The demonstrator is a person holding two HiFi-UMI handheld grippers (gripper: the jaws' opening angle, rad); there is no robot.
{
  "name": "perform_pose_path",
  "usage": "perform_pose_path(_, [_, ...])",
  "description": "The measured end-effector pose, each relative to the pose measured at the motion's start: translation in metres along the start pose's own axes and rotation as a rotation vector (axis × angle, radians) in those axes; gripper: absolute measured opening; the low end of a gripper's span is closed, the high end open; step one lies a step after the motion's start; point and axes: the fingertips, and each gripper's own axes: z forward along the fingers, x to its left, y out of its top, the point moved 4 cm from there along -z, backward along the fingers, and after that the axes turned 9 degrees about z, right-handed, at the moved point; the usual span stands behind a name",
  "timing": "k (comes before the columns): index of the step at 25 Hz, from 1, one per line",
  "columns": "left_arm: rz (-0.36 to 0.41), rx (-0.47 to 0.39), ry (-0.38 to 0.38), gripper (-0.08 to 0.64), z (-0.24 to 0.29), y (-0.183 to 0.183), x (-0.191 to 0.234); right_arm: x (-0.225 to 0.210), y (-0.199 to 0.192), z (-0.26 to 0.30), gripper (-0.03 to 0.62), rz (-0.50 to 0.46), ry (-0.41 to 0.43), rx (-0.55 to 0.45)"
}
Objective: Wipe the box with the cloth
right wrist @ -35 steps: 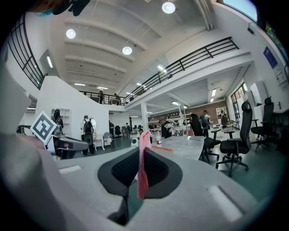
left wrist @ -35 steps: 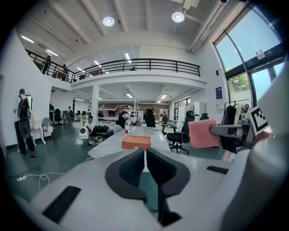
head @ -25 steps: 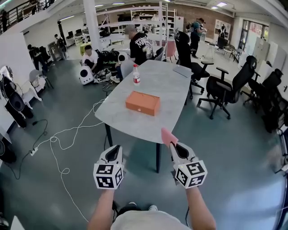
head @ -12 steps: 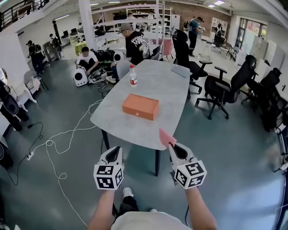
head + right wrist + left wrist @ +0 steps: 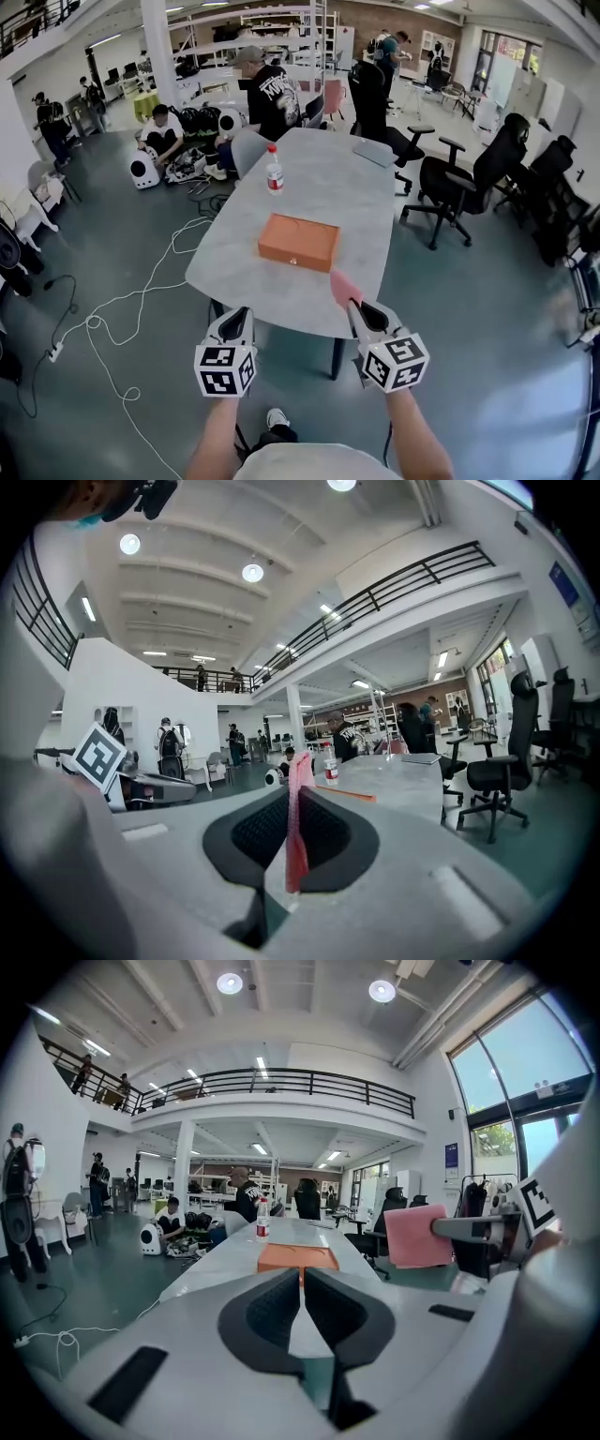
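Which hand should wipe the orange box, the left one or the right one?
Right. The right gripper is shut on the pink cloth, just short of the box. The left gripper is shut with nothing in it.

An open office-lab is showing here: black office chairs [image 5: 441, 178] are standing right of a long grey table [image 5: 328, 187], shelving [image 5: 281, 23] is lining the far end, and a railed mezzanine [image 5: 281, 1091] is running overhead.

The left hand-held gripper [image 5: 244, 315] points forward, jaws closed on nothing. Beside it, the right hand-held gripper [image 5: 355, 307] pinches a pink cloth [image 5: 343, 286] upright.
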Motion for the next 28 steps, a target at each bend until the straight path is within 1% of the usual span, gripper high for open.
perform_pose_path(8, [0.001, 0.001, -0.052, 0.024, 0.037, 0.009, 0.065, 0.016, 0.006, 0.061, 0.014, 0.020, -0.060, 0.001])
perform_pose_path(16, [0.011, -0.002, -0.107, 0.023, 0.067, 0.011, 0.100, 0.027, 0.008, 0.101, 0.014, 0.018, -0.099, 0.000])
perform_pose_path(22, [0.010, 0.004, -0.117, 0.025, 0.080, 0.009, 0.121, 0.032, 0.010, 0.127, 0.014, 0.038, -0.098, -0.002])
perform_pose_path(28, [0.016, 0.013, -0.115, 0.024, 0.099, 0.008, 0.140, 0.031, 0.011, 0.162, 0.014, 0.076, -0.068, -0.006])
